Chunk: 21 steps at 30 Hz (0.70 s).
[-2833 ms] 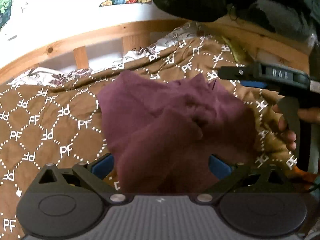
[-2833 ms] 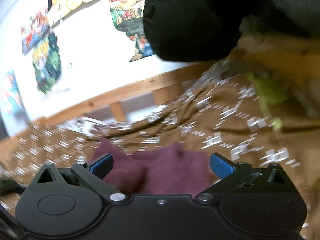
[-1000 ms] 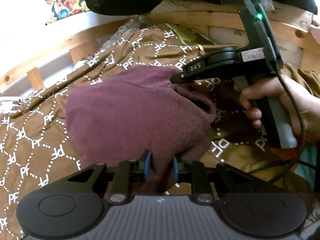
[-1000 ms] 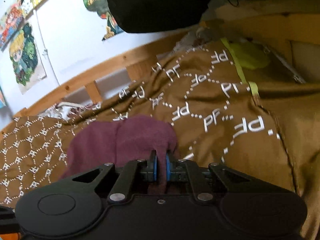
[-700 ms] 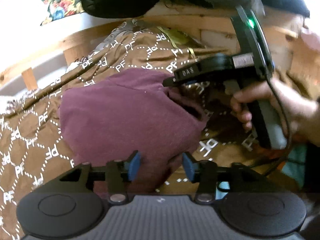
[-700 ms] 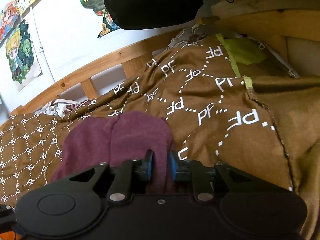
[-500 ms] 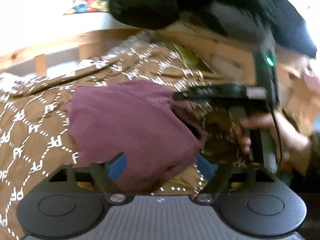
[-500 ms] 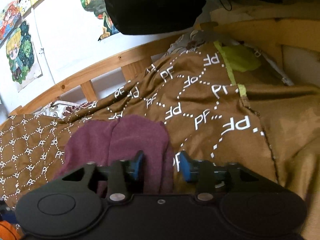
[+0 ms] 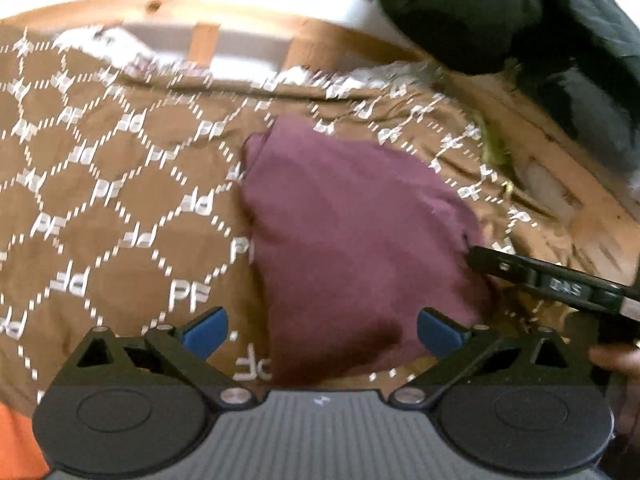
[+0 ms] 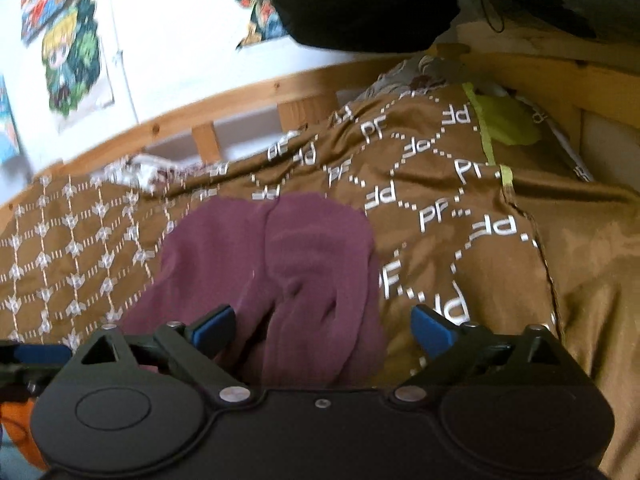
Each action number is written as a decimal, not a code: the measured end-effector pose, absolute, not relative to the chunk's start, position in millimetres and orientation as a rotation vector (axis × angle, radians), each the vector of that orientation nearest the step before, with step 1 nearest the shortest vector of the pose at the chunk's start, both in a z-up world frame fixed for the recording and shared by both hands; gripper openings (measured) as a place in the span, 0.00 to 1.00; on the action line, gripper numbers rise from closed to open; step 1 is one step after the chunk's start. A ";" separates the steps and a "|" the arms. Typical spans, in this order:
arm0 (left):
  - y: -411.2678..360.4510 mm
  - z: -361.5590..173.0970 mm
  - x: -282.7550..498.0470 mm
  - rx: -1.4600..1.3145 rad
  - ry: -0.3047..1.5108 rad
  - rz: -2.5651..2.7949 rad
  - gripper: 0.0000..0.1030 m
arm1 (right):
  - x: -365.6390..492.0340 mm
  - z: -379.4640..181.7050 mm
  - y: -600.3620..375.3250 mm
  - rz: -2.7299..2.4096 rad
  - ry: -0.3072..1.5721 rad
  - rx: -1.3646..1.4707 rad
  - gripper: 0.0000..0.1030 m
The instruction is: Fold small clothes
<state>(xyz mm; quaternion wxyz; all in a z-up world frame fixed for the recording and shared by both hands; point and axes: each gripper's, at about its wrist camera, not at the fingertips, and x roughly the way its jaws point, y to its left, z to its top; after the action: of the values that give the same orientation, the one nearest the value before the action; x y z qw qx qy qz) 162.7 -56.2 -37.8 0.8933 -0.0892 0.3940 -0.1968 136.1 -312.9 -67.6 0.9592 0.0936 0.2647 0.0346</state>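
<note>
A maroon garment (image 9: 352, 240) lies folded in a soft bundle on the brown blanket (image 9: 100, 208) with white PF lettering. My left gripper (image 9: 320, 334) hovers at its near edge with the jaws opening wide. The cloth sits between the blue pads (image 9: 204, 332) without touching them. In the right wrist view the same garment (image 10: 272, 264) has a rumpled fold running toward my right gripper (image 10: 322, 330). Those jaws are opening too, and the pads are clear of the cloth. One black finger (image 9: 552, 284) of the right gripper reaches the garment's right edge in the left wrist view.
A wooden bed rail (image 10: 248, 100) runs behind the blanket (image 10: 480, 220), below a white wall with posters (image 10: 72, 56). Dark clothing (image 10: 360, 0) hangs overhead. A yellow-green cloth (image 10: 504, 120) lies at the back right. Something orange (image 9: 16, 440) shows at the lower left.
Both grippers were shut on the maroon garment; both have let go and spread wide. The garment now rests on the blanket. The left view has rolled and shifted sideways.
</note>
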 end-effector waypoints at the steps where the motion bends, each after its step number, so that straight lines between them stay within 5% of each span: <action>1: -54.1 -41.9 165.1 -0.187 0.840 -0.402 0.99 | 134.1 -69.3 -311.3 0.066 0.550 0.175 0.95; 13: -56.1 -62.0 166.6 -0.154 0.925 -0.392 0.93 | 123.4 -99.2 -289.8 -0.023 0.684 -0.058 0.99; 21: -27.8 -26.1 175.9 -0.253 0.787 -0.412 0.95 | 109.4 -72.3 -298.0 -0.010 0.537 0.030 0.99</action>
<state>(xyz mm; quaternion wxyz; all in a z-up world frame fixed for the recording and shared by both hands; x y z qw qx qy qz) 175.9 -27.8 -26.1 0.8952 -0.1219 0.3799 -0.1985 109.4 -298.0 -72.3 0.9640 0.0147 0.2653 -0.0051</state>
